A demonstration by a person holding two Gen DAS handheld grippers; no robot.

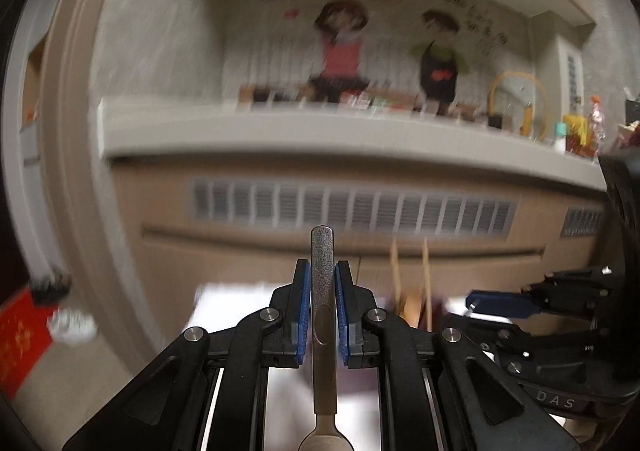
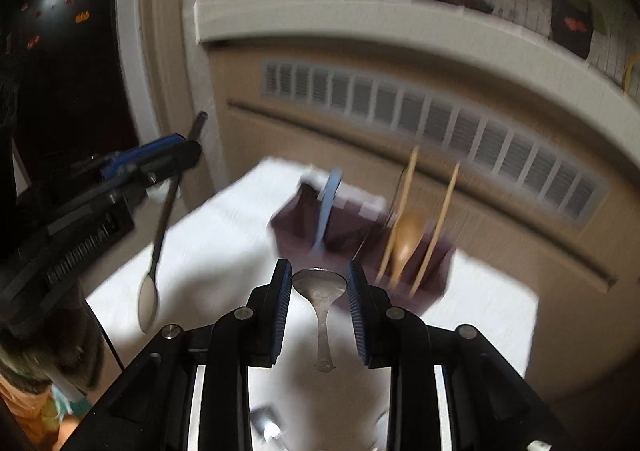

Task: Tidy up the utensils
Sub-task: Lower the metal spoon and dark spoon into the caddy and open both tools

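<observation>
My left gripper (image 1: 322,283) is shut on the handle of a metal spoon (image 1: 322,291), bowl hanging down; from the right wrist view this spoon (image 2: 154,271) dangles from the left gripper (image 2: 176,155) above the white table's left side. My right gripper (image 2: 319,283) is open above a second metal spoon (image 2: 320,287) lying on the white table (image 2: 200,251), its bowl between the fingertips. Behind it stands a dark purple organizer (image 2: 352,227) holding a blue utensil (image 2: 326,207), a wooden spoon (image 2: 406,239) and wooden chopsticks (image 2: 440,219). The right gripper (image 1: 504,303) shows at the right of the left wrist view.
A beige cabinet with vent grilles (image 2: 420,111) and a grey ledge (image 1: 320,131) stands behind the table. Small bottles and clutter (image 1: 576,131) sit on the ledge at the right. A red mat (image 1: 20,339) lies on the floor at left.
</observation>
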